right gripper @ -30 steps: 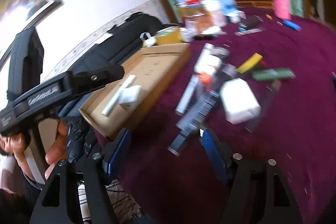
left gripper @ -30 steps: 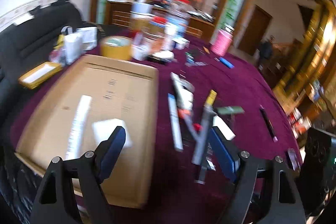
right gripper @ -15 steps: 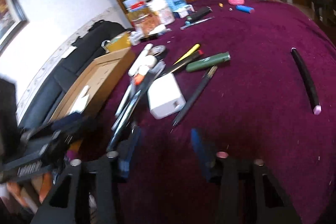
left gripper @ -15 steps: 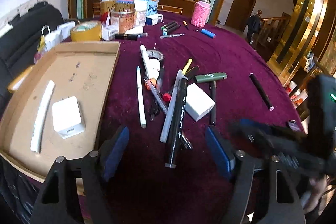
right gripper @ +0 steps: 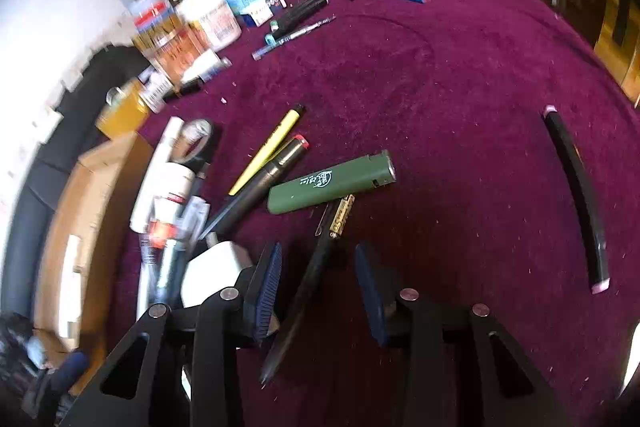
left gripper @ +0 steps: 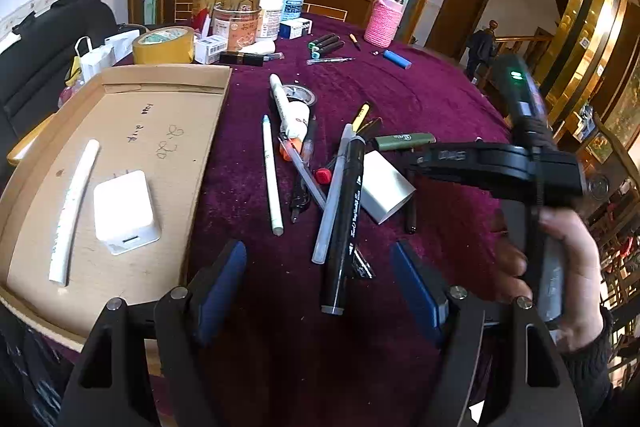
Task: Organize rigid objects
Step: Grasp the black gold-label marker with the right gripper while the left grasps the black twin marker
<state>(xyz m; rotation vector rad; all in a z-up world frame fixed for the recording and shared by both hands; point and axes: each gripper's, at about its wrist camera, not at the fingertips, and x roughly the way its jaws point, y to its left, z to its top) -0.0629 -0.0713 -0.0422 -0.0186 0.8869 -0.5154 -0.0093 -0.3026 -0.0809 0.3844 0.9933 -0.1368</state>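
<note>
Right hand-held gripper (right gripper: 316, 283) closing around black pen (right gripper: 308, 291), pads apart; gold clip lettering unreadable.

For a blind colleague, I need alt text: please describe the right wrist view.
The right hand-held gripper is closing its jaws around a slim black pen lying on a maroon tablecloth, pads not yet touching it. Just beyond lie a green lighter, a yellow pen and a white charger block; a cardboard tray sits at the left.

wrist views angled down, sharing pen pile (left gripper: 340, 179)
</note>
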